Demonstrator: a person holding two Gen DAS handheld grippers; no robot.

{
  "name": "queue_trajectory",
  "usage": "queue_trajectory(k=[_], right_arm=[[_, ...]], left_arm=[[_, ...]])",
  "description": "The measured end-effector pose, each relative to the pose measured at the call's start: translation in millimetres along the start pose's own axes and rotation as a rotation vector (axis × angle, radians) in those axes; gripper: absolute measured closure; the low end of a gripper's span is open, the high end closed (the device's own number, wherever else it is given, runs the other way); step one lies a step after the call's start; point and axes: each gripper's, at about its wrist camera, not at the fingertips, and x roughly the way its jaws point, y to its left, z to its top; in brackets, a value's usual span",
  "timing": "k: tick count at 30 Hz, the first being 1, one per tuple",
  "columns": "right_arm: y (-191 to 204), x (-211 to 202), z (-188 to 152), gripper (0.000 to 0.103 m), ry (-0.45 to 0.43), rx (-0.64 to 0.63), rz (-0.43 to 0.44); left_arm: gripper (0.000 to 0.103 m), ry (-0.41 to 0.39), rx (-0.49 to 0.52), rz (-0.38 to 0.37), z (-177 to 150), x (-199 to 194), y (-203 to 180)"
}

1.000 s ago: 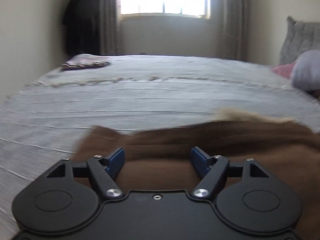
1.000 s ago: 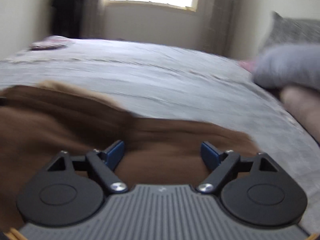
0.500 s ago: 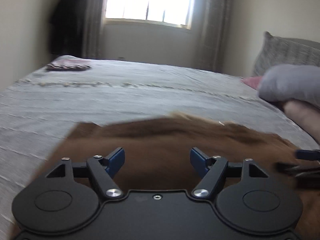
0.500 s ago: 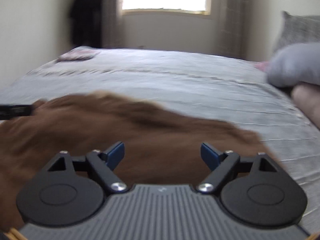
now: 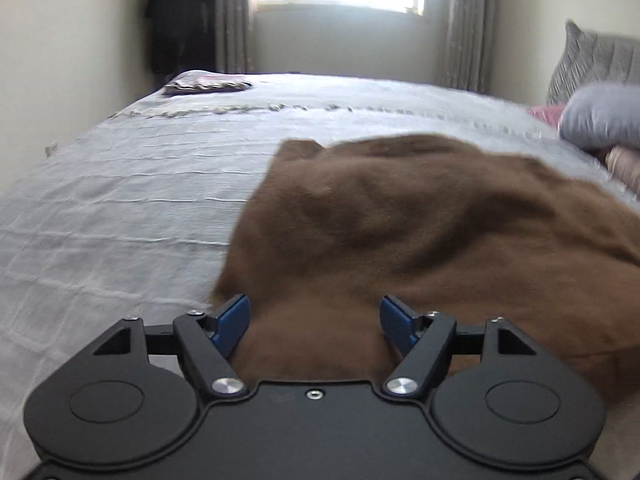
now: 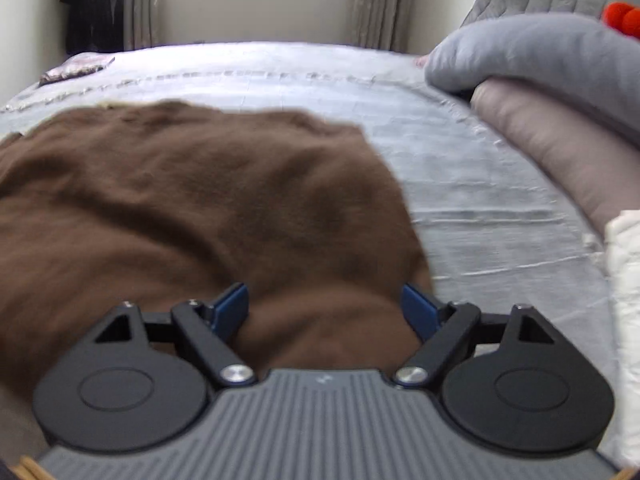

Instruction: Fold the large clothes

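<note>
left gripper [image 5: 314,316] – my jaws spread wide, brown garment [image 5: 420,232] bunched up between them, can't tell if it's pinched | right gripper [image 6: 326,306] – same deal, wide jaws with brown cloth between, grip unclear | garment sprawls ahead of both jaws on the grey bed [image 6: 480,184], pillows [image 6: 540,56] off right

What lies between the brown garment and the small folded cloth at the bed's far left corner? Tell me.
Only bare grey bedspread separates the brown garment from the folded cloth; the left wrist view shows that stretch best.
</note>
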Motion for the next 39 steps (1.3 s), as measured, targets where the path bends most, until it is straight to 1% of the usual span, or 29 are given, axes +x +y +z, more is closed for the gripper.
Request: queue_trajectory(k=[1,2,4,6,8,10,12,14,16,18,21,29,31,33,35,37,39], right_arm=[[1.5,-10.9,-0.4,0.018,-0.006,0.004,0.011],[4.5,-20.2,0.1,0.017,-0.009,0.004,0.023],[10.5,-33.4,2.1,0.014,-0.011,-0.002,0.05],[17.9,-42.4,3.3,0.01,-0.02,0.004,0.075],[26.7,-47.4,-2.3,0.007,-0.038,0.016,0.096],[31.2,-46.9,-9.9,0.005,-0.042,0.023,0.113],[37.4,-45.0,-15.5,0.005,-0.026,-0.004,0.112],[44.8,-44.0,-19.3,0.005,-0.026,-0.05,0.086],[51.6,-43.6,-22.3,0.005,-0.04,-0.099,0.06],[57.7,-43.5,-24.7,0.005,-0.049,-0.136,0.042],[65.8,-42.8,-28.2,0.005,-0.051,-0.165,0.041],[81.4,-40.9,-33.8,0.005,-0.043,-0.2,0.063],[84.4,-40.9,-34.8,0.005,-0.042,-0.209,0.063],[86.3,-41.5,-35.3,0.005,-0.046,-0.212,0.064],[86.5,-42.1,-34.9,0.005,-0.051,-0.205,0.067],[85.5,-43.1,-33.7,0.005,-0.062,-0.19,0.078],[84.8,-45.5,-31.6,0.005,-0.082,-0.162,0.1]], left_arm=[[0.03,0.005,-0.025,-0.006,0.6,-10.5,3.3],[0.022,0.016,-0.063,-0.019,-2.4,-21.3,6.0],[0.008,0.052,-0.165,-0.053,-7.3,-37.9,15.1],[0.006,0.075,-0.265,-0.095,-15.9,-50.2,23.7],[0.002,0.092,-0.359,-0.106,-25.9,-54.9,32.1],[0.002,0.086,-0.426,-0.097,-36.8,-55.0,37.0],[0.002,0.092,-0.462,-0.089,-46.9,-48.4,40.7],[0.002,0.135,-0.492,-0.092,-51.7,-37.9,42.2],[0.002,0.159,-0.522,-0.12,-55.1,-34.3,45.0],[0.002,0.153,-0.541,-0.144,-56.2,-33.8,45.1],[0.002,0.159,-0.586,-0.199,-58.0,-32.2,47.1],[0.004,0.14,-0.678,-0.264,-60.0,-25.4,53.0],[0.004,0.134,-0.69,-0.294,-59.5,-20.5,54.1],[0.007,0.128,-0.708,-0.315,-58.0,-13.0,55.0],[0.008,0.111,-0.735,-0.324,-57.6,-6.2,55.4],[0.009,0.086,-0.789,-0.33,-57.5,-0.7,55.2],[0.011,0.065,-0.818,-0.313,-56.3,2.6,53.1]])
